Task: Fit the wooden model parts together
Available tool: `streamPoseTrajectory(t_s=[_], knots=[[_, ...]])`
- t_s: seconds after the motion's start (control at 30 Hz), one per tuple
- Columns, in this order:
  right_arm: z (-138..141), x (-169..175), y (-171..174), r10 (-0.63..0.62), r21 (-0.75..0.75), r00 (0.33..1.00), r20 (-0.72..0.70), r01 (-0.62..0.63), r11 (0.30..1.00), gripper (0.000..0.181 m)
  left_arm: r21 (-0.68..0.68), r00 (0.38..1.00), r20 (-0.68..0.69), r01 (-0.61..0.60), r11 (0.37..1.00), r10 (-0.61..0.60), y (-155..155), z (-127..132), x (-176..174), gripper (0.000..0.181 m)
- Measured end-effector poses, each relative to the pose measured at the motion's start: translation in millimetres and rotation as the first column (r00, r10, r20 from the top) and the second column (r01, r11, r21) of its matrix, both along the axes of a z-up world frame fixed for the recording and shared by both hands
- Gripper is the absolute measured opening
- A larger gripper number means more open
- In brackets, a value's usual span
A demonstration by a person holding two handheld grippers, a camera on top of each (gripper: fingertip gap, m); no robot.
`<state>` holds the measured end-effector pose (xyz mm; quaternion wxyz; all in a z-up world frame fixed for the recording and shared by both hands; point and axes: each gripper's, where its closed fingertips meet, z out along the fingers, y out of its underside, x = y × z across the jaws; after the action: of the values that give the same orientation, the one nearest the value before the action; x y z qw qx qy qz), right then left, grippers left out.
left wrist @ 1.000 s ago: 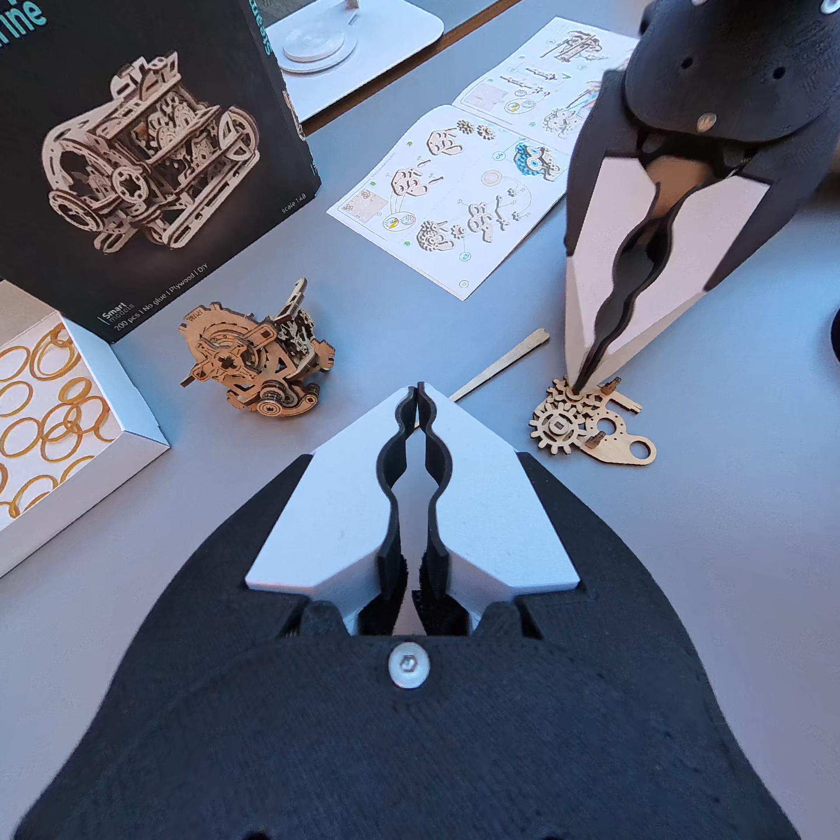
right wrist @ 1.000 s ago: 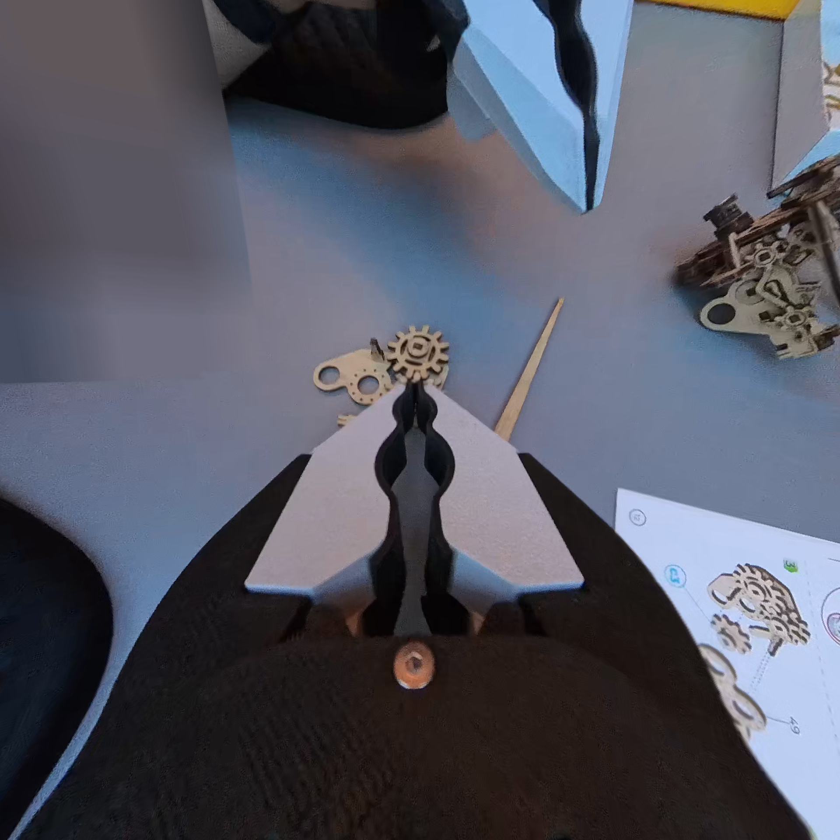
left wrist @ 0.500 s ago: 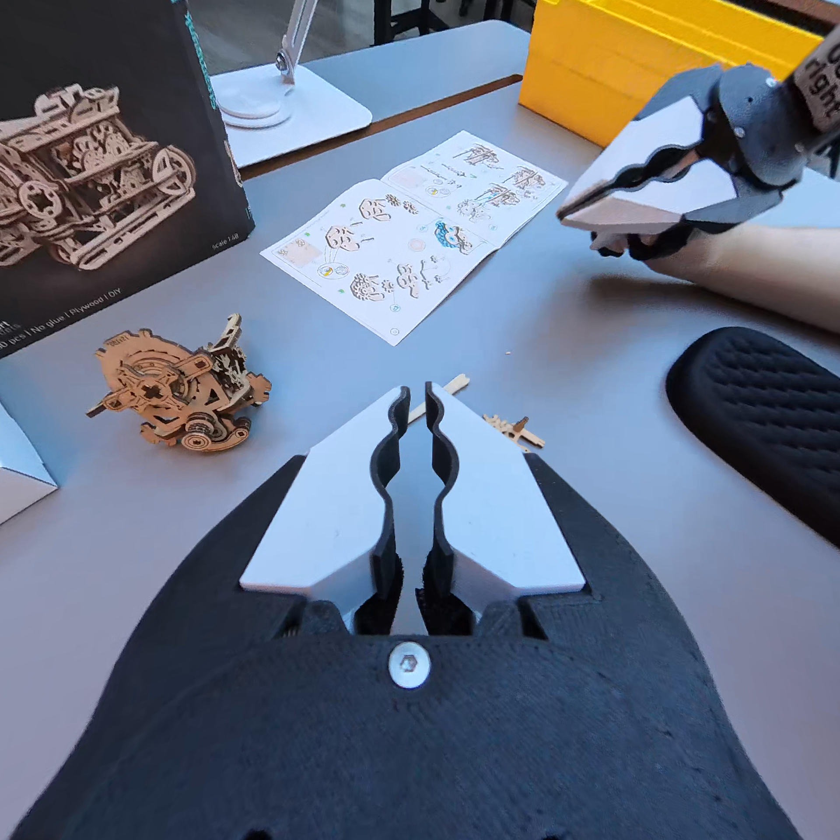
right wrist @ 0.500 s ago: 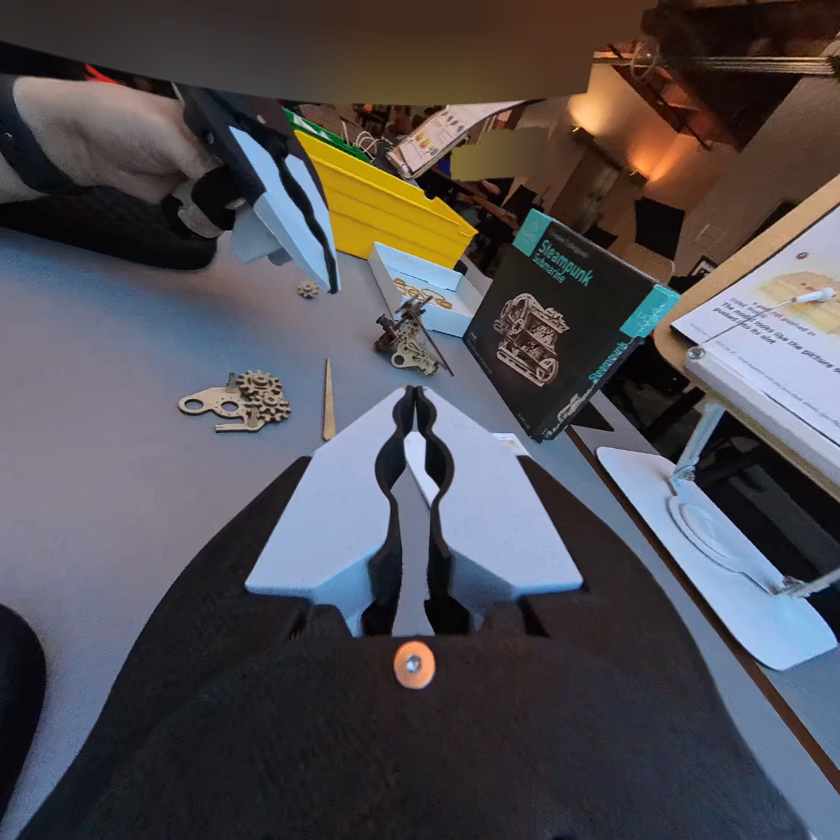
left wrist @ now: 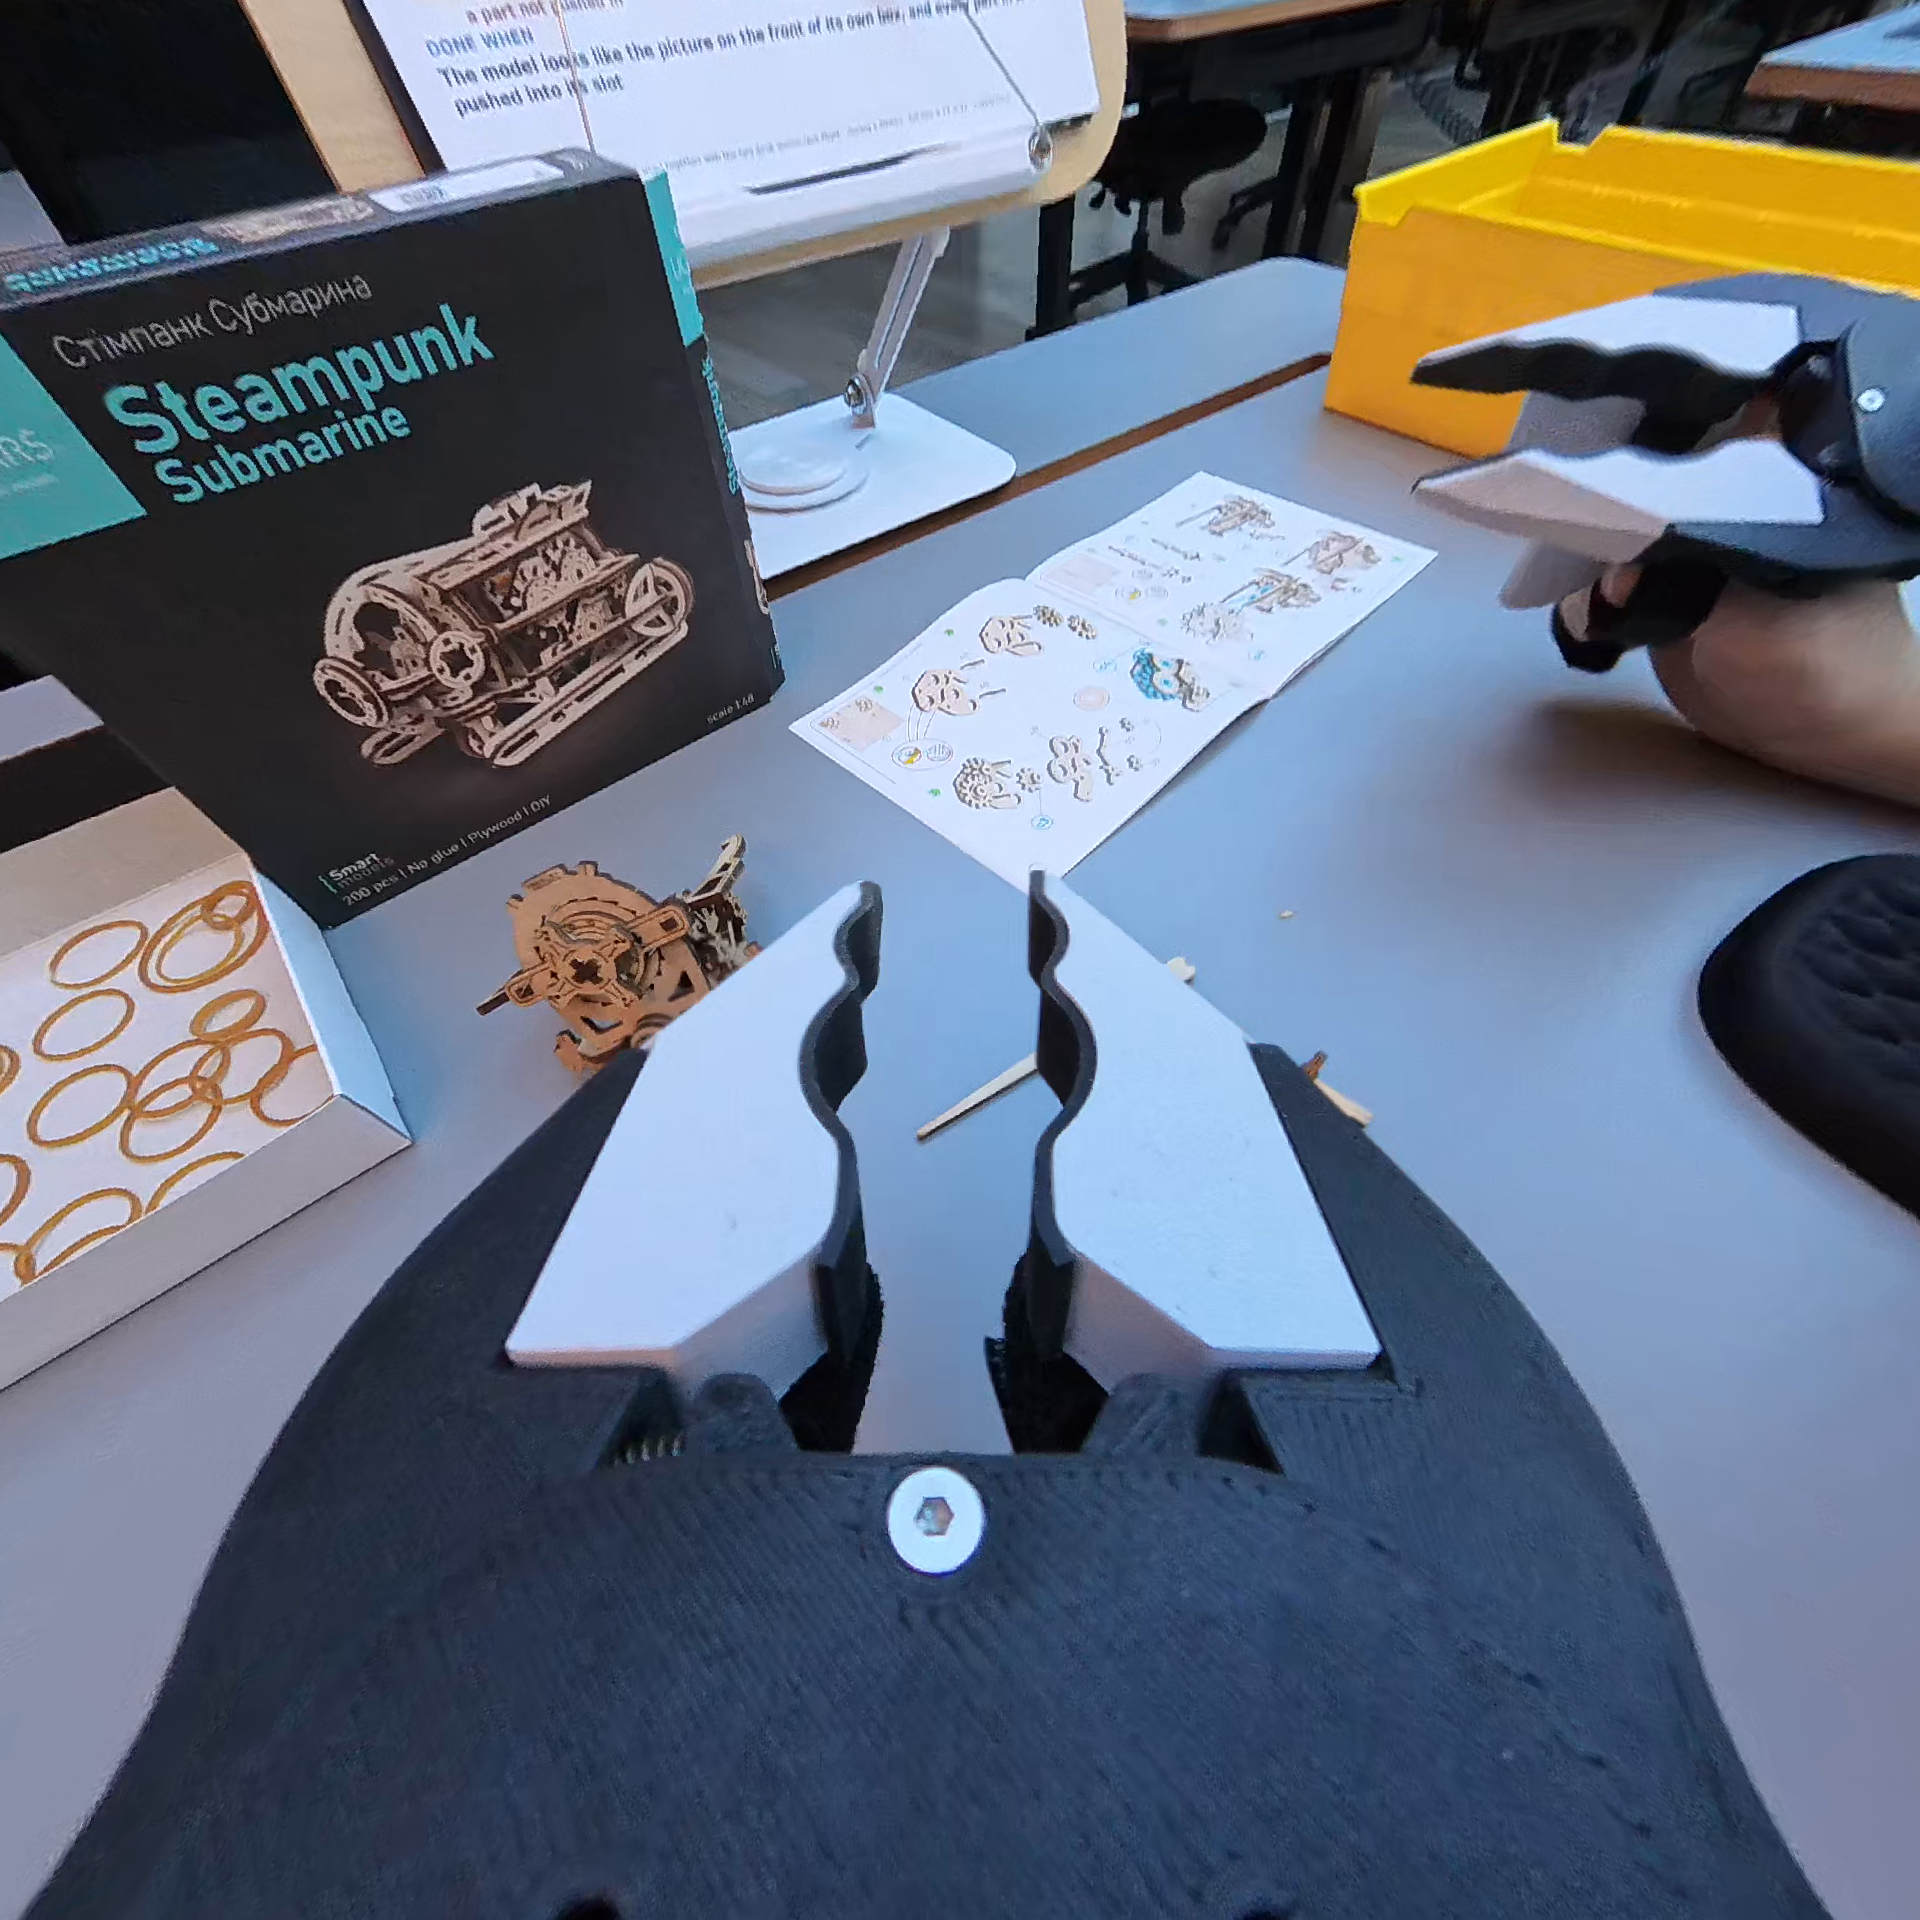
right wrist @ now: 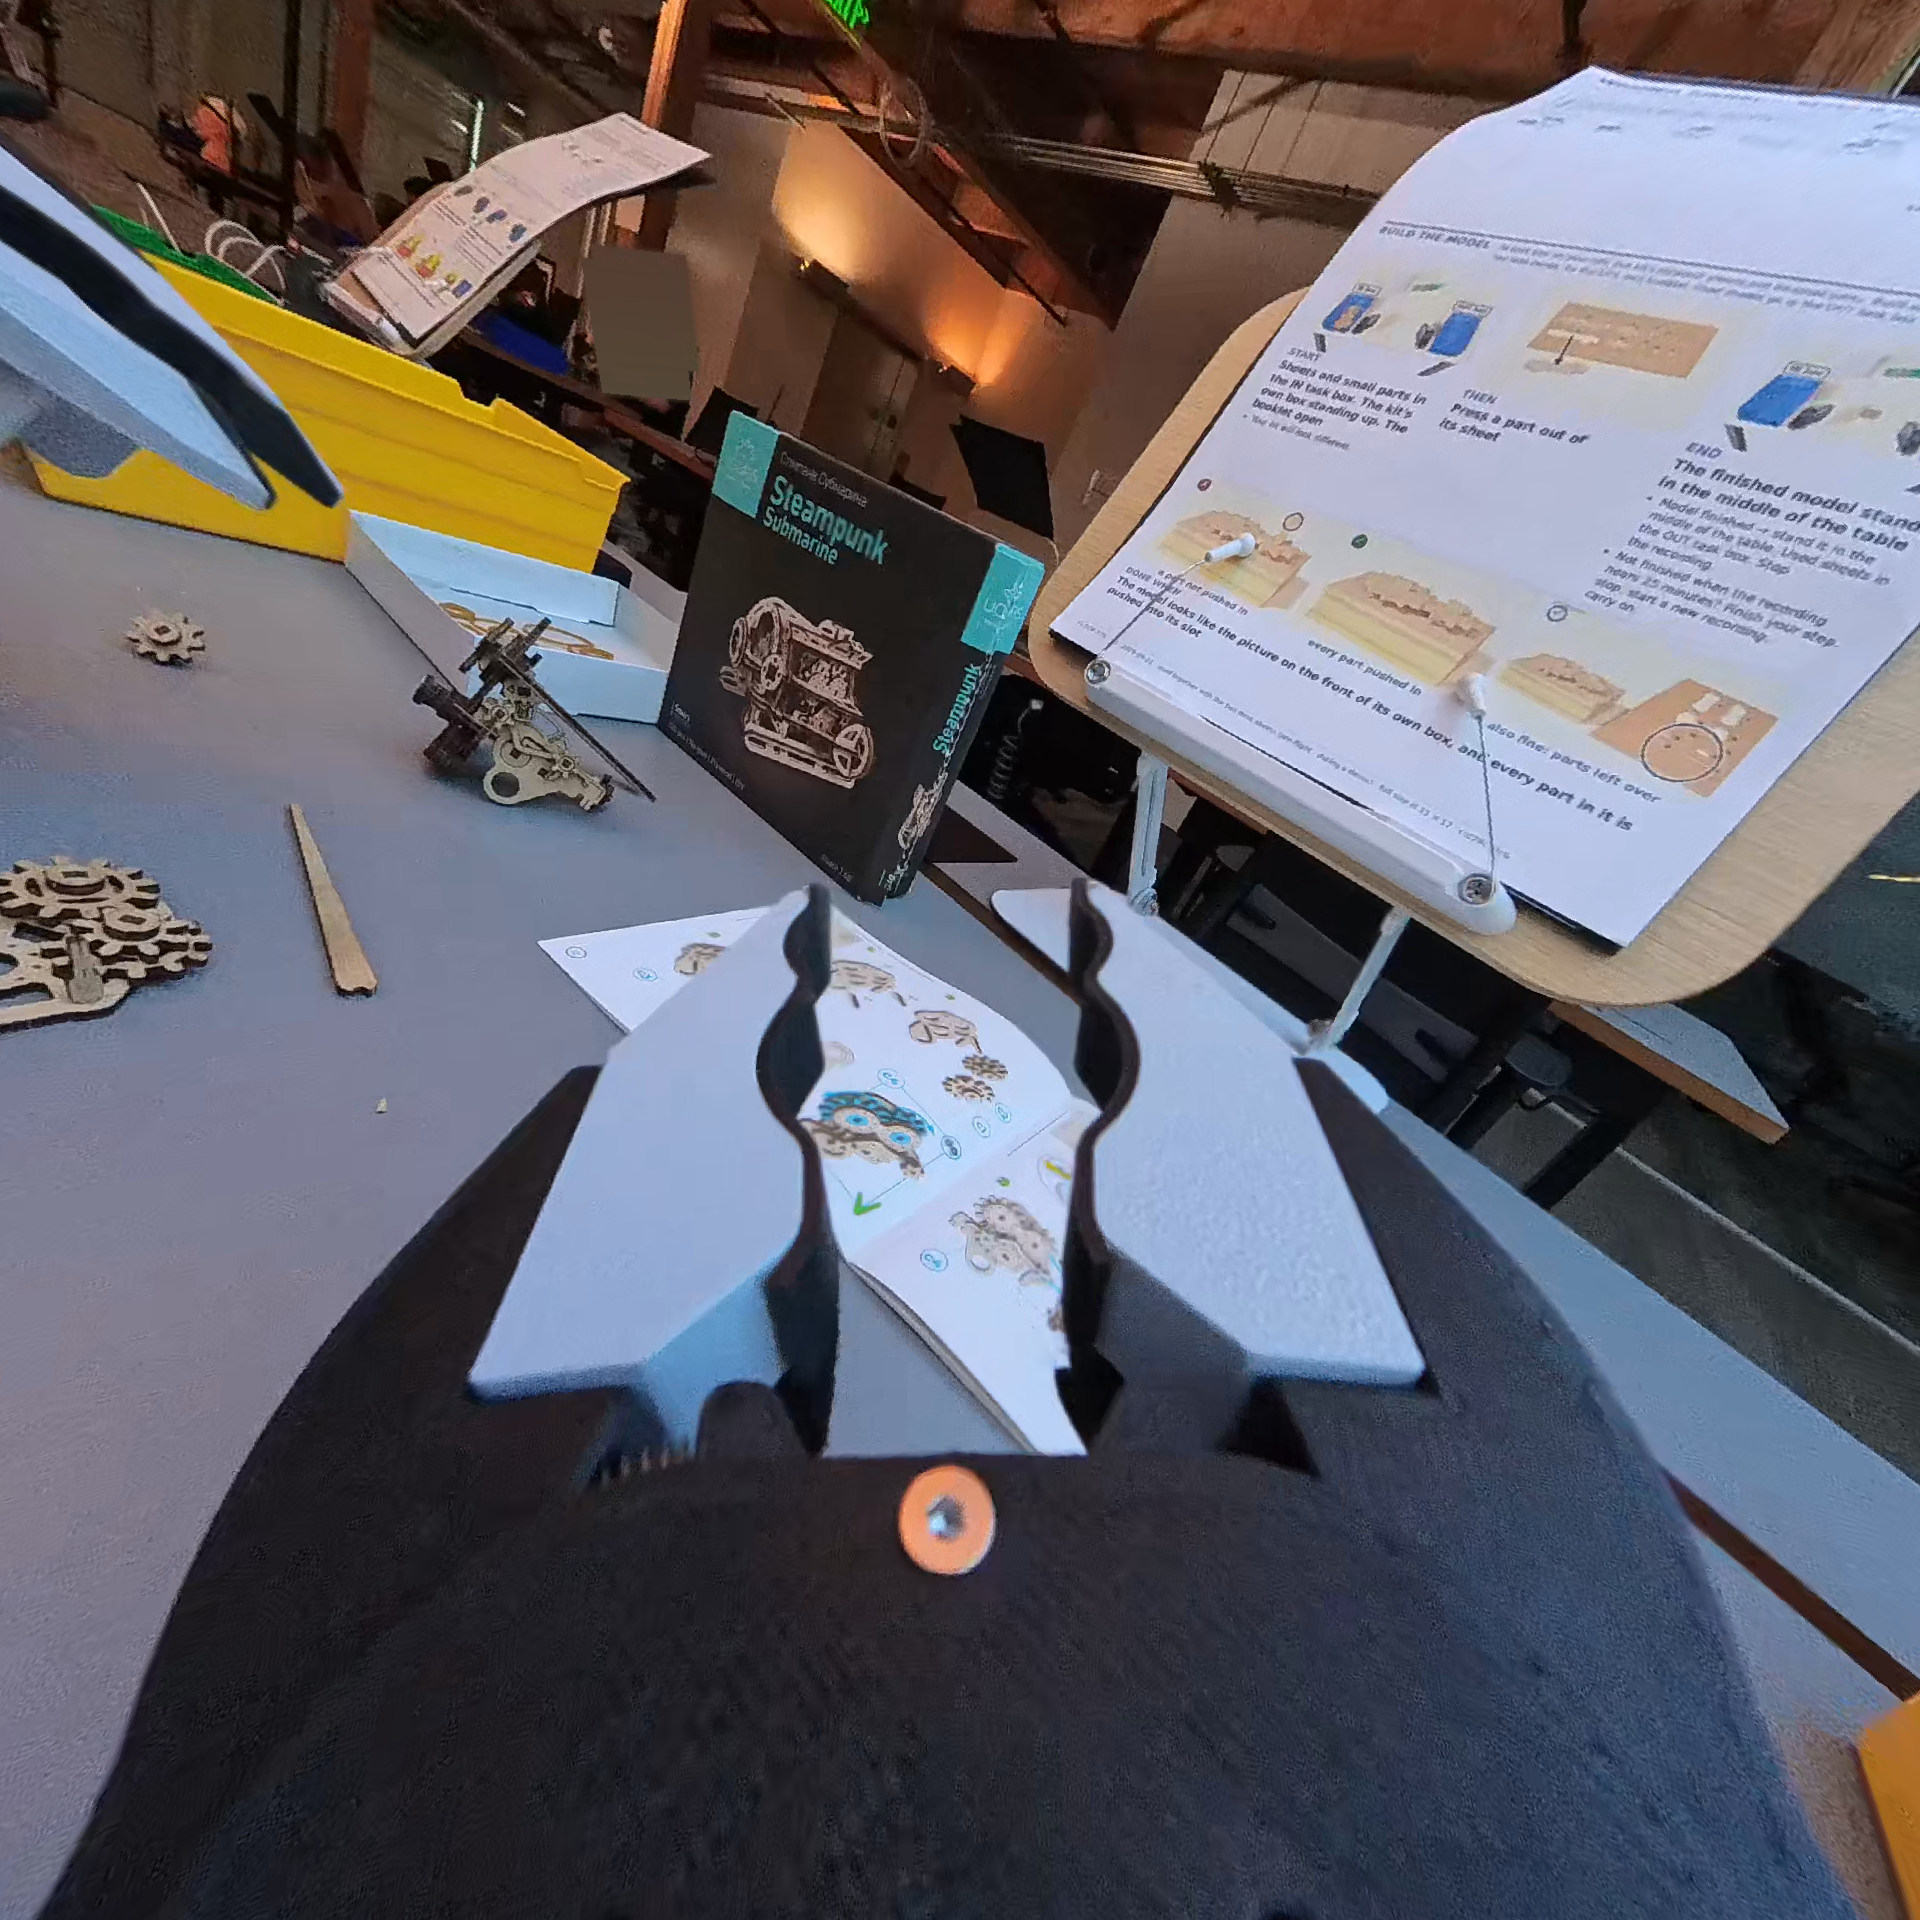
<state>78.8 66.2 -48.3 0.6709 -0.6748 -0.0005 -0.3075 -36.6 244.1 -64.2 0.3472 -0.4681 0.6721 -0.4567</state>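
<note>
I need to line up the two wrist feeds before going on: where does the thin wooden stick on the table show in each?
Left wrist view: the wooden stick lies on the table between the open left gripper's fingers, partly hidden.
Right wrist view: stick at left, right of the flat gear assembly.
Shared landmark: the black kit box.

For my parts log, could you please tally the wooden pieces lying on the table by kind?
Partly built model: 1
Geared plate: 1
Loose small gear: 1
Tapered stick: 1
Total: 4
</note>
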Motion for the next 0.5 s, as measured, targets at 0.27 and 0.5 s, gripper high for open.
streamPoseTrajectory(t_s=[0.27, 0.5], knots=[[-18, -30, 6, 0.112, -0.135, 0.993, 0.024, -0.108, 0.985, 0.0, 0.015, 0.998, 0.048, 0.037, 0.999, -0.038, -9, 7, -3, 0.0], [-27, -75, -25, 0.196, -0.101, 0.968, -0.155, -0.213, 0.972, 0.0, 0.012, 0.996, 0.087, 0.021, 1.0, -0.022, -10, 9, 0, 0.0]])
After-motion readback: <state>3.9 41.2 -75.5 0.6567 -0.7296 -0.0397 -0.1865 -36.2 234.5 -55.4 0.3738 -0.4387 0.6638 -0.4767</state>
